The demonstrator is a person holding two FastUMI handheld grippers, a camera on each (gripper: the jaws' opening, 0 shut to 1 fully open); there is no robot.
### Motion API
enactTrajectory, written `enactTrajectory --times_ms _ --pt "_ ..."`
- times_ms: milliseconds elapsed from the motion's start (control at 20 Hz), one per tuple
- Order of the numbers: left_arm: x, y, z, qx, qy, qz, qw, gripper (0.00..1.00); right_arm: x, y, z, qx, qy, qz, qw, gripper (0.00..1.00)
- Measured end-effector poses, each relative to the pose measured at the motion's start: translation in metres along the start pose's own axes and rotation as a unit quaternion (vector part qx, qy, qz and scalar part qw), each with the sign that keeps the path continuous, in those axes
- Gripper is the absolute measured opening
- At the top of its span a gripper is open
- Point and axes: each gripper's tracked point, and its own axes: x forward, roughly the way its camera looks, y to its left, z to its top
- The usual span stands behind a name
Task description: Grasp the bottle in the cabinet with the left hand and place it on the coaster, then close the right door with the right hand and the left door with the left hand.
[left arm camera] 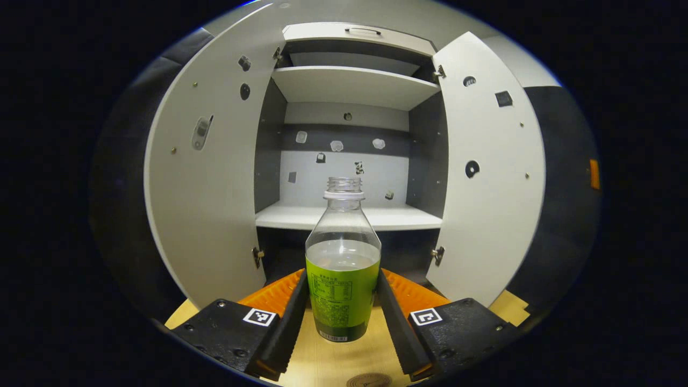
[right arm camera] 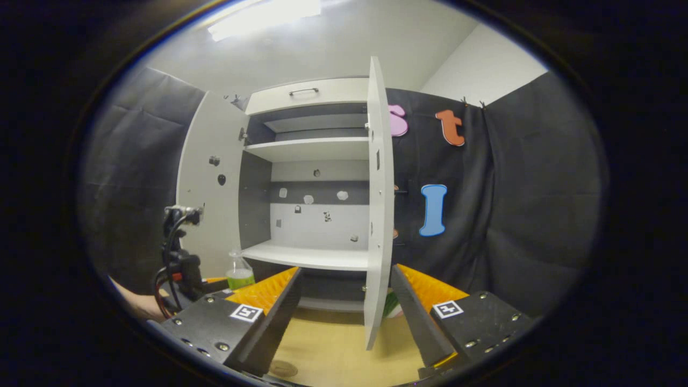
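The left gripper (left arm camera: 343,309) clamps the bottle (left arm camera: 343,269) before the open cabinet (left arm camera: 349,86); the right gripper (right arm camera: 344,312) hangs open, empty.

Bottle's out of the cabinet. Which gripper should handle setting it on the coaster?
Left. The left gripper has both fingers pressed on the bottle, upright above the table, with the coaster just below it. The right gripper is open and faces the right door's edge, better placed for closing it afterwards.

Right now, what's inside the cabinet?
The cabinet shows bare shelves and small stickers on its back panel. The bottle is out, clamped in the left gripper. The space beneath the lower shelf is too dark to judge.
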Motion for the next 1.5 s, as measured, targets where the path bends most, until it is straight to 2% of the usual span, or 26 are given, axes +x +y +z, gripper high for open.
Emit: enactTrajectory --times_ms 200,300,450,550,650,900,1150,1250,1500 --pt "-0.023 -0.01 -0.058 -0.005 0.037 -0.013 0.999 0.77 -0.003 -0.017 0.007 0.0 0.007 -0.016 1.0 0.99" --pt "-0.031 -0.019 -0.081 -0.003 0.036 -0.024 0.999 0.76 -0.004 -0.022 0.012 0.009 0.008 -0.016 1.0 0.99" --pt "-0.036 -0.029 -0.122 0.037 0.038 -0.032 0.998 0.77 -0.002 -0.031 0.007 0.005 0.02 -0.015 1.0 0.99" --pt "-0.04 -0.039 -0.143 0.027 0.042 -0.042 0.998 0.77 -0.001 -0.041 0.006 0.004 0.024 -0.028 0.999 0.99" --pt "-0.039 -0.045 -0.162 0.022 0.049 -0.047 0.997 0.76 0.001 -0.039 0.004 0.017 0.028 -0.022 0.999 0.99" --pt "-0.034 -0.055 -0.19 0.027 0.048 -0.066 0.996 0.77 0.012 -0.037 -0.011 0.027 0.046 -0.011 0.999 0.99" --pt "-0.04 -0.057 -0.218 0.019 0.066 -0.073 0.995 0.77 0.013 -0.047 -0.019 0.029 0.053 -0.02 0.998 0.99" --pt "-0.04 -0.063 -0.214 0.029 0.05 -0.088 0.994 0.77 0.01 -0.055 -0.021 0.022 0.056 -0.028 0.998 0.99" --pt "-0.045 -0.063 -0.218 0.036 0.067 -0.098 0.992 0.79 0.009 -0.07 -0.016 0.012 0.055 -0.041 0.998 0.99"
